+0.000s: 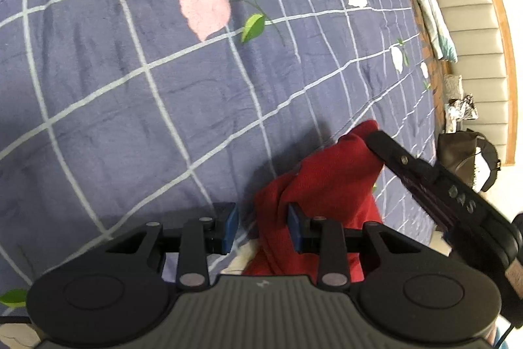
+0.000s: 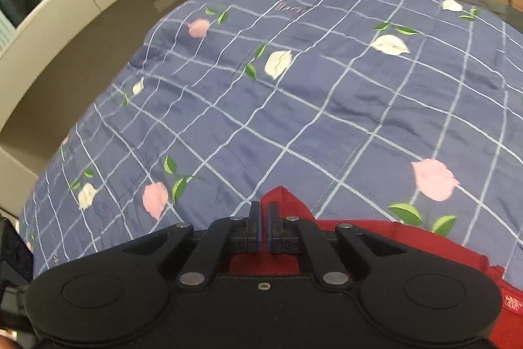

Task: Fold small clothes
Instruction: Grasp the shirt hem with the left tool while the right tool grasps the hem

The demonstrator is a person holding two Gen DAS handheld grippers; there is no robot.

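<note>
Two grippers on one red garment (image 1: 313, 185), which lies bunched on the blue checked quilt (image 1: 130, 87) at the near edge of the bed.

Left wrist view: the left gripper (image 1: 263, 226) stands with its jaws well apart. The blue pads (image 1: 232, 226) bracket a hanging fold of the red cloth; the right-hand pad touches it, the left-hand one shows a clear gap, so nothing is clamped. The right gripper (image 1: 376, 136) enters from the right, its tip at a raised corner of the garment, with cloth draped down from that point.

Right wrist view: the right gripper (image 2: 263, 218) is nearly closed, only a thin slit between the pads. A red corner (image 2: 281, 198) pokes out just beyond the fingertips — it appears pinched there, though the contact itself is hidden. The rest of the garment spreads below and to the right.

Judgement: early stage, lifting and spreading before any fold. Next move calls for the left gripper to close on a second corner — then both can draw the cloth flat on the quilt.
</note>
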